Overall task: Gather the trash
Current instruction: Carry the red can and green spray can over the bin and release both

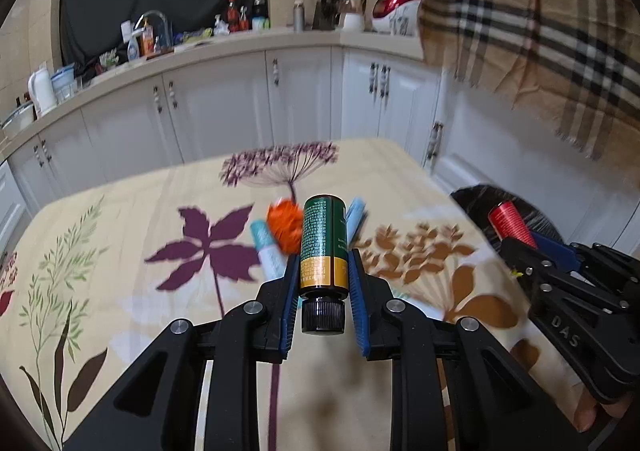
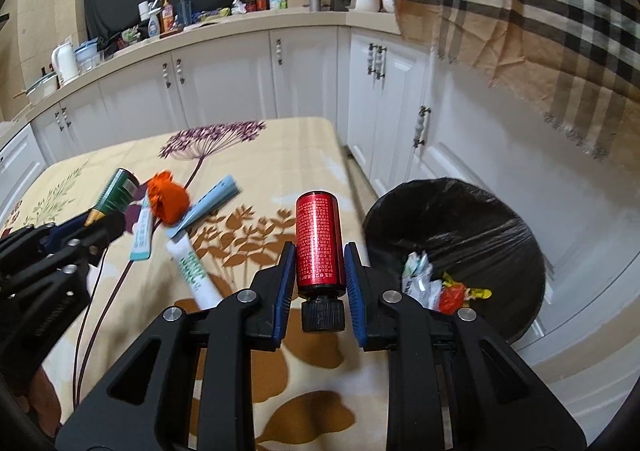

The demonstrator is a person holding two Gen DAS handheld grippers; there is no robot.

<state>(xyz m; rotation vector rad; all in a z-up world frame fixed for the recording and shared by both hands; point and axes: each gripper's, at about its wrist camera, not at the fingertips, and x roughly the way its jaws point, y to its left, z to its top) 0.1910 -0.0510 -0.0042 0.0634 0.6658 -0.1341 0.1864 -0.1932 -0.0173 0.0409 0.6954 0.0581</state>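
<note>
Left tool (image 1: 323, 271) clamping green bottle (image 1: 323, 243), cap toward camera, base forward

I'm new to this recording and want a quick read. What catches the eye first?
Each gripper clamps a small bottle: the left gripper a green bottle, the right gripper a red bottle. Right of the flowered table stands a black-lined bin, already holding wrappers.

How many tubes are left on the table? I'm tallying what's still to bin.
3, all near the orange wad: a blue tube to its right, a white-teal tube to its left, a white tube nearer the camera. Others may be hidden.
</note>
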